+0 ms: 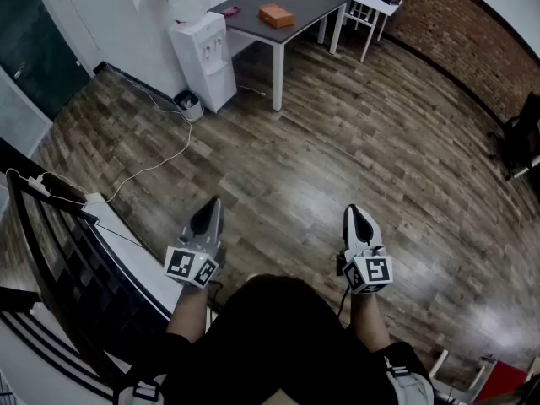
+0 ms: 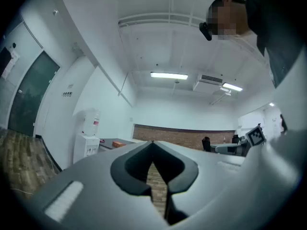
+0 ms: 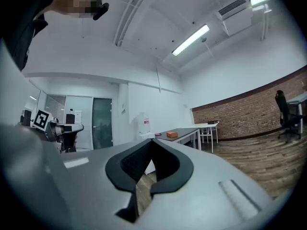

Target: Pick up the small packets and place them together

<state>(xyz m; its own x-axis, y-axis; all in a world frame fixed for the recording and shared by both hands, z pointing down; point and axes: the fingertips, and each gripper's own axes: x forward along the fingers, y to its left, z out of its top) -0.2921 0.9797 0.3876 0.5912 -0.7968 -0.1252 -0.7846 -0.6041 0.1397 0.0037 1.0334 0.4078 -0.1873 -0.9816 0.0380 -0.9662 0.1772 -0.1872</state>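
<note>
The left gripper [image 1: 211, 202] and right gripper [image 1: 354, 211] hover over the wooden floor [image 1: 337, 142], well short of the water dispenser [image 1: 202, 57] — each pressed together on nothing. Just beside the dispenser, the tabletop [image 1: 312, 2] carries an orange box [image 1: 276, 15] and a small pink item [image 1: 229, 11].

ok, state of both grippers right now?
Left gripper: closed, holding nothing.
Right gripper: closed, holding nothing.
</note>
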